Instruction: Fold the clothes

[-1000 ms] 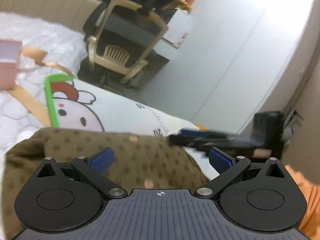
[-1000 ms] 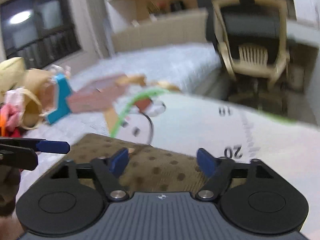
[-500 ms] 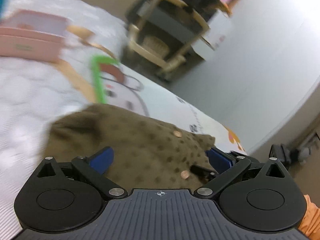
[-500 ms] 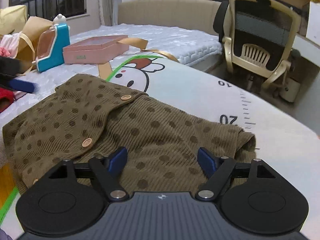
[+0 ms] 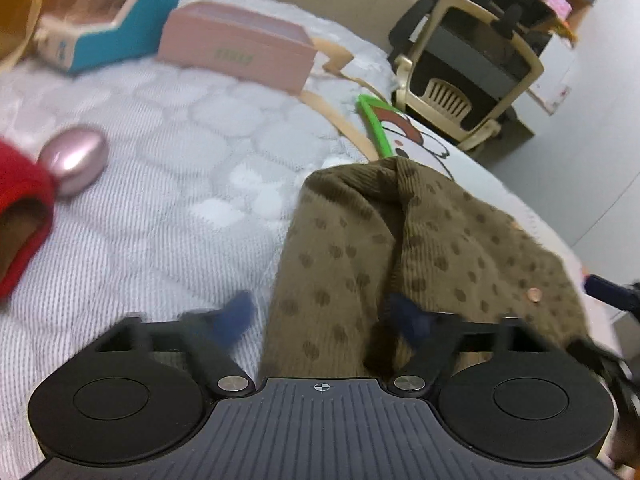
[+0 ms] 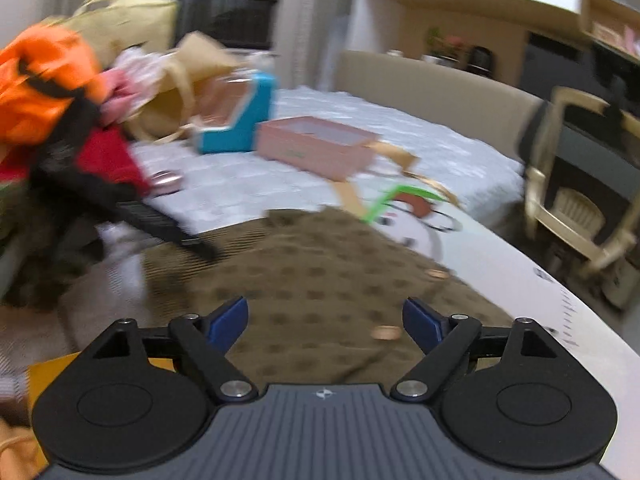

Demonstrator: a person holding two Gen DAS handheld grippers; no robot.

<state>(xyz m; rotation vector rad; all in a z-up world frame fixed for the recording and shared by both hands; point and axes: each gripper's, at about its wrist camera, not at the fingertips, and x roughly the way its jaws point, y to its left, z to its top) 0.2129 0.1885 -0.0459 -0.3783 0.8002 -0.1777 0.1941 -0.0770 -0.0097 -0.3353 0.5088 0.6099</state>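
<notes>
An olive-brown dotted corduroy garment (image 5: 420, 240) lies rumpled on a white quilted bed (image 5: 160, 184), its far edge overlapping a white cartoon-printed mat (image 6: 480, 264) with a green border; copper-coloured snap buttons show on the cloth. The left gripper (image 5: 320, 316) sits low at the garment's near edge with its blue-padded fingers (image 5: 236, 316) spread apart, a raised fold of the fabric lying between them; motion blur leaves it unclear whether the pads touch the cloth. The right gripper (image 6: 325, 322) hovers over the garment's near side with its fingers (image 6: 226, 322) wide and nothing between them. Beyond the garment on the bed stand a pink box (image 5: 236, 50) and, to its left, a blue box (image 5: 92, 28), with tan ribbon straps (image 5: 340, 120) trailing toward the mat. A shiny pink oval case (image 5: 74, 160) rests near a red piece of clothing (image 5: 20, 216) at the left. In the right wrist view, a heap of orange clothing (image 6: 44, 88) and a tan bag (image 6: 188, 76) crowd the far left. A beige-framed office chair (image 5: 464, 68) stands past the bed.
</notes>
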